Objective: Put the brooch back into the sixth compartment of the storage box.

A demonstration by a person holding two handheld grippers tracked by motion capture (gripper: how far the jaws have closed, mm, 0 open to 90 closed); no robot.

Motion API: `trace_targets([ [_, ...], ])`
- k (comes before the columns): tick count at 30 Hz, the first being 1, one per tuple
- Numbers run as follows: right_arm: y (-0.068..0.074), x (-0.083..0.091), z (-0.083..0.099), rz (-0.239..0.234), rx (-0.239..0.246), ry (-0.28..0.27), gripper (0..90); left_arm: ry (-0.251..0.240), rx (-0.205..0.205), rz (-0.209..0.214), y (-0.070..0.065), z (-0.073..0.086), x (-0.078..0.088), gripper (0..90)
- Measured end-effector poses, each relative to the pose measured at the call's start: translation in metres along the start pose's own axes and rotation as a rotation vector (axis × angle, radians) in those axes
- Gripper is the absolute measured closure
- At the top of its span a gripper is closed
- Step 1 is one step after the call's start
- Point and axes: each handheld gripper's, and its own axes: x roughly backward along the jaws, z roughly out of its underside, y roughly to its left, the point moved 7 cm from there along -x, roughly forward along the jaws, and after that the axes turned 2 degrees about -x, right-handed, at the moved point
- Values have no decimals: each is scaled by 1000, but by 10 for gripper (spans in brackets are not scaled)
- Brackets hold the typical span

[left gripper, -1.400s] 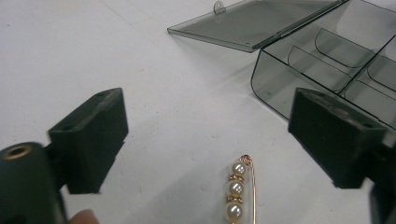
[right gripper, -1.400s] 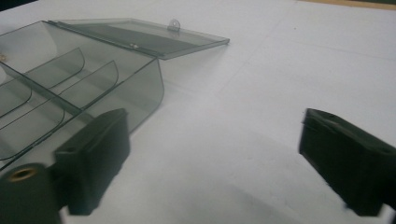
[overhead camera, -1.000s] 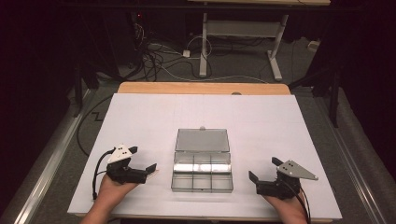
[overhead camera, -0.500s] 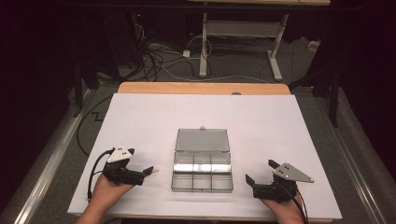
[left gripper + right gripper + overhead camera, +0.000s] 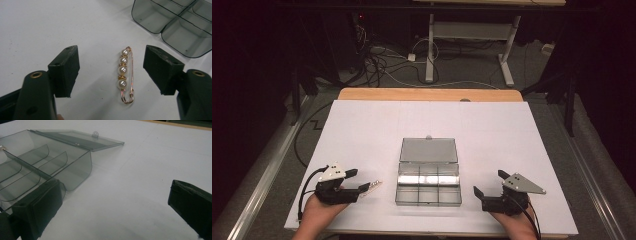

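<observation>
A gold safety-pin brooch (image 5: pixel 125 72) with a row of white pearls lies flat on the white table. My left gripper (image 5: pixel 112 63) straddles it, one black pad on each side, and neither pad touches it. Its jaws have just been closing with the brooch between them. In the high view the brooch (image 5: pixel 371 186) sticks out past the left gripper (image 5: pixel 359 181) toward a clear compartment box (image 5: pixel 428 195) whose lid lies open and flat behind it. My right gripper (image 5: pixel 489 182) rests right of the box, open, with nothing between its fingers.
The box's smoky plastic compartments (image 5: pixel 175 25) look empty, and its lid (image 5: pixel 82 141) lies back on the table. The white sheet (image 5: pixel 512 135) has bare room behind and beside the box. A wooden table edge (image 5: pixel 427 94) runs along the back, with cables on the floor beyond.
The left gripper's jaws have narrowed around the brooch, which lies where it was. Both hands have hardly shifted.
</observation>
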Motion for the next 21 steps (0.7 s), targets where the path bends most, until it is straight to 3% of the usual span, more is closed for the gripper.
trace_targets([
  [8,-1,1,1,7,-7,4,1,16,-11,50,-3,4,-5,428],
  [21,5,2,2,-16,25,8,2,32,-12,63,-9,4,-11,601],
])
